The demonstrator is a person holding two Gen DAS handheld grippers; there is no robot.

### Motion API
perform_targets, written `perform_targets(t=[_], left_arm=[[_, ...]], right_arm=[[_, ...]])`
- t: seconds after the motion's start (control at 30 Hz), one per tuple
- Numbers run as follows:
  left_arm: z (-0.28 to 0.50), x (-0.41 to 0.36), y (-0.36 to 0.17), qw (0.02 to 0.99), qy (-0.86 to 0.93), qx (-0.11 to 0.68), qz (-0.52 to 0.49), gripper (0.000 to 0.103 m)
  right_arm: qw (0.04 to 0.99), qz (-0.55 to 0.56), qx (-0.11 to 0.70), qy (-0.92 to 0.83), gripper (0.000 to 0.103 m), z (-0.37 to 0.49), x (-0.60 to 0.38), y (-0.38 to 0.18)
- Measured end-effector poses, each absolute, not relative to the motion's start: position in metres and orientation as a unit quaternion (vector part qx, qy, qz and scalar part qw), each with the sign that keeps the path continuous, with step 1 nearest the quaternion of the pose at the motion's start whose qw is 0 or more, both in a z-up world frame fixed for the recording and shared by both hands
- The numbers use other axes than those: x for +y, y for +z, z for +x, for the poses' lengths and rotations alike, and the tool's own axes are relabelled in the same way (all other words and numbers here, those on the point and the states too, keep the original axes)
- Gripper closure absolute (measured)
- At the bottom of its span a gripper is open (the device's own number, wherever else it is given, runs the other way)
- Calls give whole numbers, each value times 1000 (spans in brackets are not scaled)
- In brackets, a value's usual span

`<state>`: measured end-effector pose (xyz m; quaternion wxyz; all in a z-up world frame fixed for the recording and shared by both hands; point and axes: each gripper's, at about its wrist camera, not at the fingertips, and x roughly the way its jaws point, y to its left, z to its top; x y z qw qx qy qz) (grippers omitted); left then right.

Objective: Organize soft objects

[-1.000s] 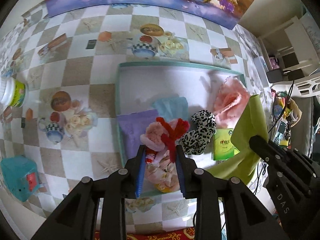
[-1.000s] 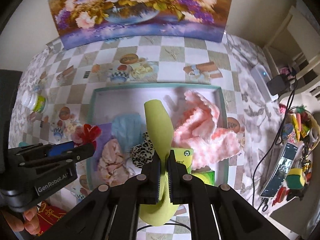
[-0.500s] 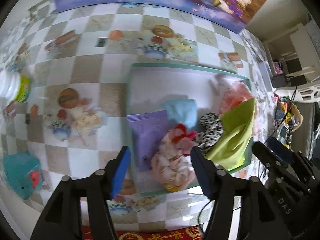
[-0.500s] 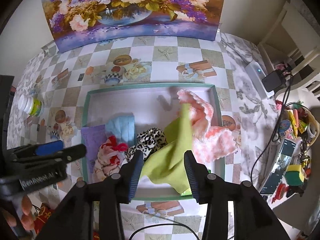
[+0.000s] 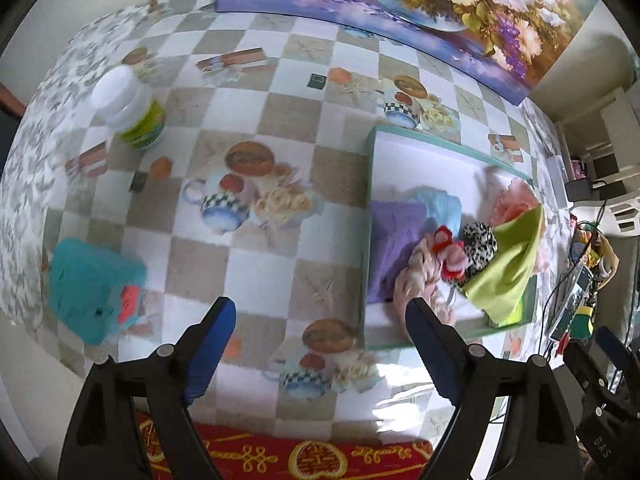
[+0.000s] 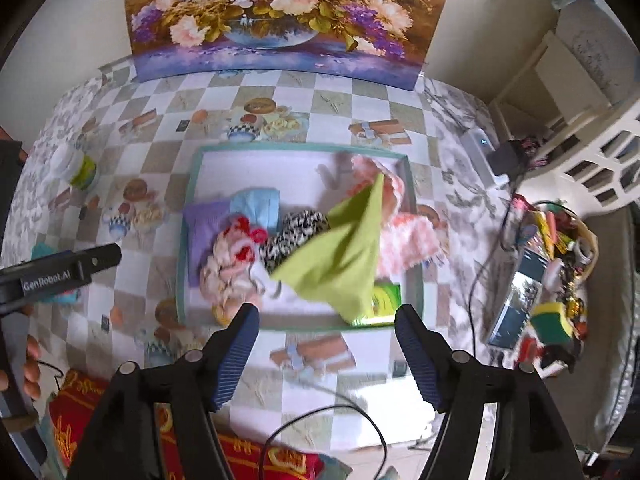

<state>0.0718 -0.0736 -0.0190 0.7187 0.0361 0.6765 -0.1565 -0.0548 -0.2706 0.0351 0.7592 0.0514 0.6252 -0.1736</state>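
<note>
Your left claw (image 5: pixel 320 320) is spread wide with nothing between its blue pads, hanging over the checkered counter (image 5: pixel 256 272) just left of the tray (image 5: pixel 452 142). Your right claw (image 6: pixel 326 328) is released too, jaws wide apart and holding nothing, hovering above the tray's near rim.

Inside the tray, the soft things are bunched along the near half. The lime-green cloth (image 6: pixel 344 256) lies loose and peaked, draped over a green packet (image 6: pixel 386 296) at the near right corner and partly covering the pink fluffy cloth (image 6: pixel 404 240) on the right. Just left of it sits the leopard-print scrunchie (image 6: pixel 294 232), touching the red-and-pink scrunchie (image 6: pixel 244 240), which rests on a pale pink bundle (image 6: pixel 222 276). A purple cloth (image 6: pixel 202 224) lies flat against the left wall, with a light blue cloth (image 6: pixel 258 206) just beyond it. The far half of the tray shows bare white floor.

Out on the counter to the left stand a white jar with a green label (image 5: pixel 130 110) and, nearer, a teal box (image 5: pixel 88 284), both blurred. A flower painting (image 6: pixel 280 16) leans at the far edge.
</note>
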Motion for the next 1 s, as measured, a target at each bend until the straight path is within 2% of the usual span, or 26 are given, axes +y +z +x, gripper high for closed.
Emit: perform_targets(t=[0.47,0.83,1.0], left_arm=[[0,-16,17,772,-165,612,53,14],[-21,16,-13,803,-125,576,89,14],[-21,21,-22,809,-120,569,89,14]], right_arm=[[805,61,565,-170,29,-134,-210,59],[823,73,539,-165,26,-139,-168,6],[821,93,536,-172,19,-131,-167,-16]])
